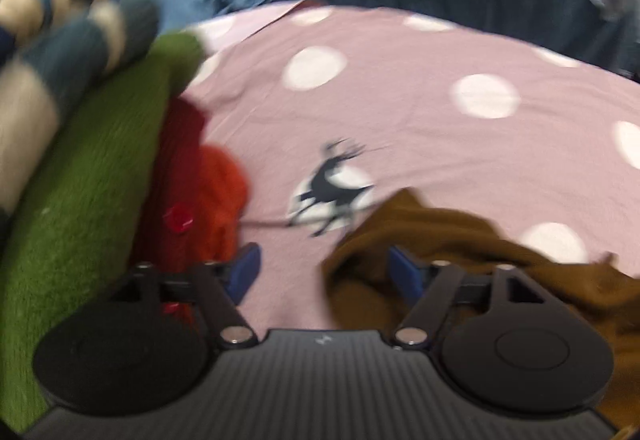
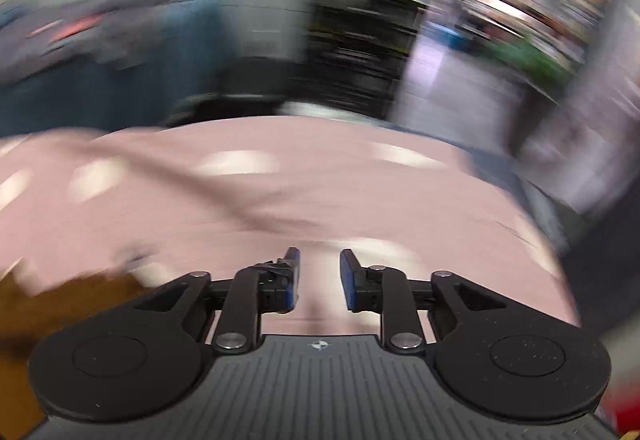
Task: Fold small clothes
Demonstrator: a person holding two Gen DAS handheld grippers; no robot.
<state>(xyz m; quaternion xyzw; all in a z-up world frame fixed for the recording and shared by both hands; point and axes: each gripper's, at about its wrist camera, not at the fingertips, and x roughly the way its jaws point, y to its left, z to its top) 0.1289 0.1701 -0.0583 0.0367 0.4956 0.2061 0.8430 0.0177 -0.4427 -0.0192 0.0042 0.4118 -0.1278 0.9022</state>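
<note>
Ahead, open pink sheet (image 1: 400,111) beside brown garment's (image 1: 460,240) edge.

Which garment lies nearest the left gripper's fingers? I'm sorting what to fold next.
The brown garment: it is bunched around the right finger of the left gripper. The red garment lies just left, the green one farther left.

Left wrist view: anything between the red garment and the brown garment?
Only bare pink dotted sheet, with its deer print, separates the red garment from the brown garment. The open left gripper spans that gap.
</note>
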